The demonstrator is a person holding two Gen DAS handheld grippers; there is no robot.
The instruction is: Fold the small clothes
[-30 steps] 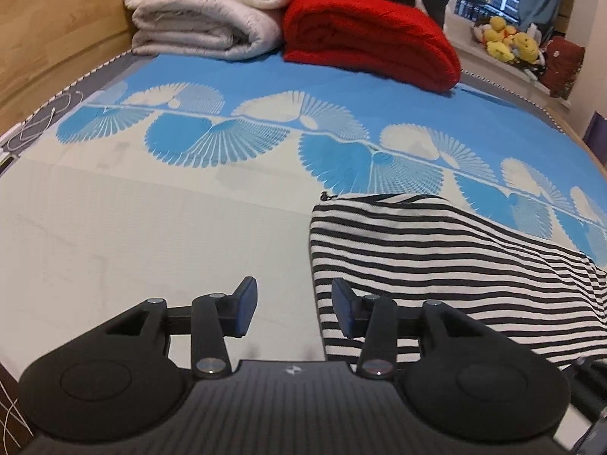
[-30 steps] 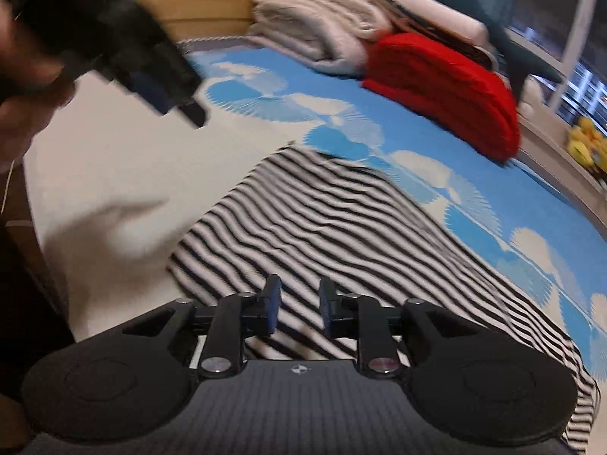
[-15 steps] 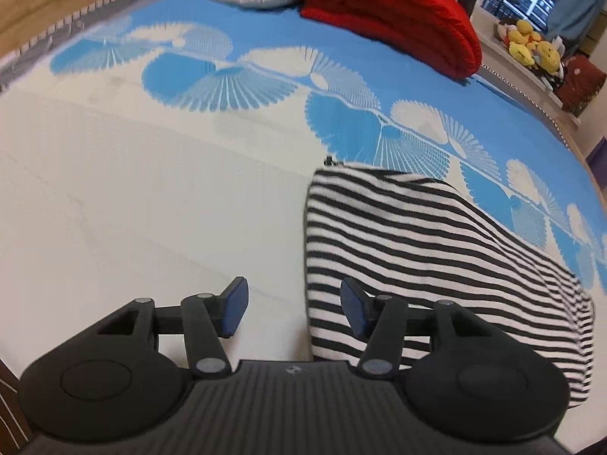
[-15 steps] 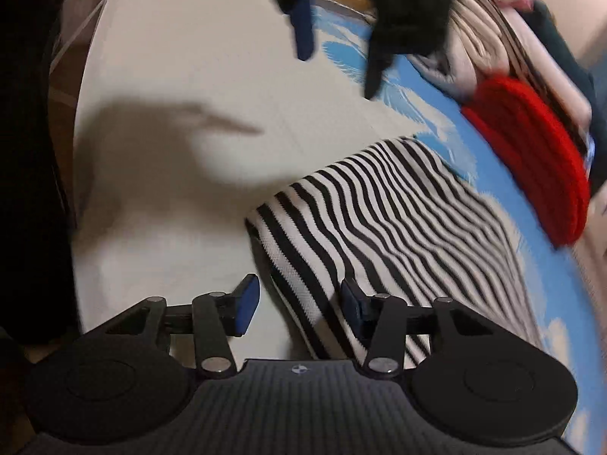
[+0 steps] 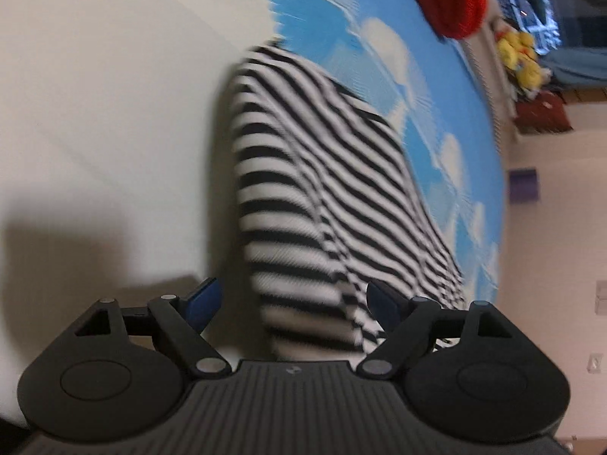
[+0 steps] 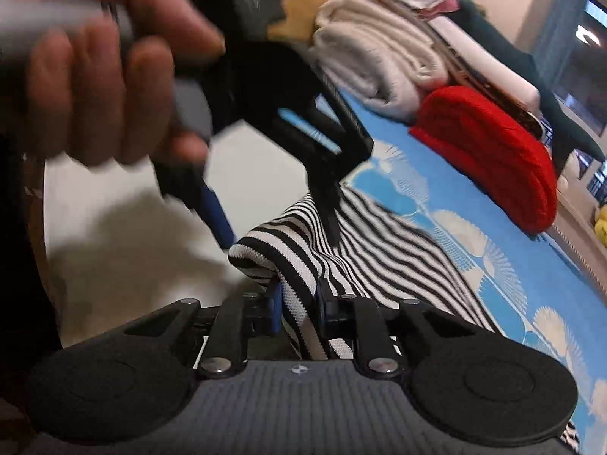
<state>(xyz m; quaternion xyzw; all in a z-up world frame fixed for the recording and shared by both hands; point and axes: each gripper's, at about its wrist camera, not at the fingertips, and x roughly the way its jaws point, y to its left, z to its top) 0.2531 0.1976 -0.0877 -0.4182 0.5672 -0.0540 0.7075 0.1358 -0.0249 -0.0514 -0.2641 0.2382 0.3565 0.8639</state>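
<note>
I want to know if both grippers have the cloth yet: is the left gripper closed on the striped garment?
No, the left gripper is wide open, its blue pads spread on either side of the striped garment without pinching it.

Motion blur smeared the striped garment (image 5: pixel 326 174) in the left wrist view. The hand (image 6: pixel 95 64) and left tongs (image 6: pixel 280 227) were blurred too, the hand cut off by the frame's edge.

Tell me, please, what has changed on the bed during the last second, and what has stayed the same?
The right gripper came down to the striped garment, shut on its near corner and raised it. The left gripper dropped closer and spread wide, its jaws now either side of the cloth edge, not yet holding it. The red blanket and white blankets stayed stacked at the far end.
</note>
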